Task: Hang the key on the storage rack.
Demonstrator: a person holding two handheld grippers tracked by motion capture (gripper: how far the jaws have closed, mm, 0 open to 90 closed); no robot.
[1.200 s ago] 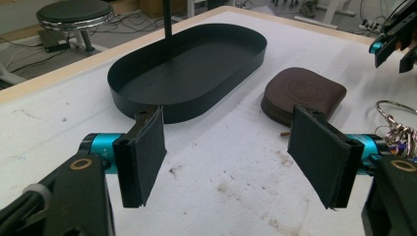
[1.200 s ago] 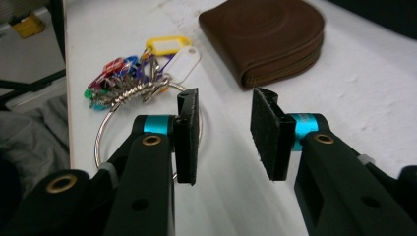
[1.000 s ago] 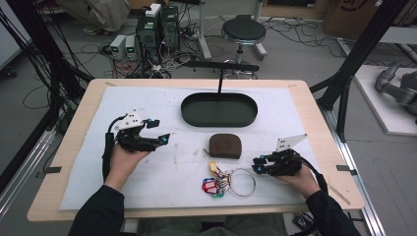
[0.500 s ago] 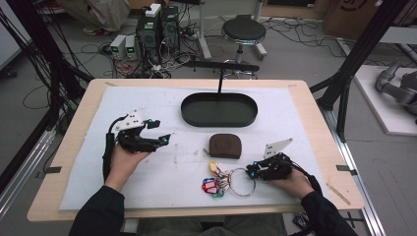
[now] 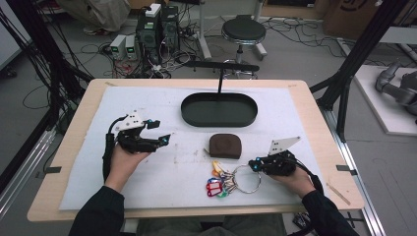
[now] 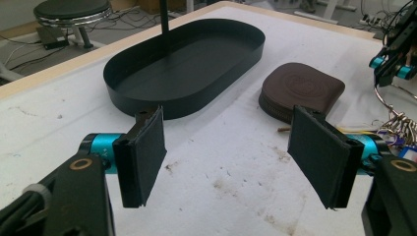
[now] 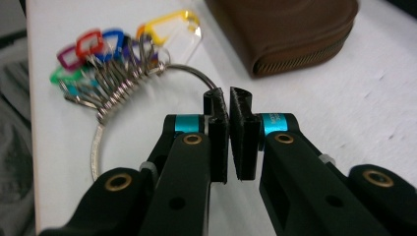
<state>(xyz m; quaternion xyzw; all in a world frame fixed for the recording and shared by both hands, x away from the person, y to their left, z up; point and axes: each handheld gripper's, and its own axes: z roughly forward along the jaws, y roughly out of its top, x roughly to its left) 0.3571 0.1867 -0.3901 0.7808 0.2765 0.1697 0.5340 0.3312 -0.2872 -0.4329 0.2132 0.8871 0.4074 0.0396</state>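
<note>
On the white mat, the right hand-held gripper pinches the key ring.

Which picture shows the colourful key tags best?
The right gripper view: the key tags are close up, each colour clear, strung on the metal ring. The high view shows them small, bunched together. The left gripper view catches just a sliver at its right edge.

Bystanders on the white mat

We saw an empty black oval tray at the far middle, and a brown zipped pouch lay just before it, apart.
</note>
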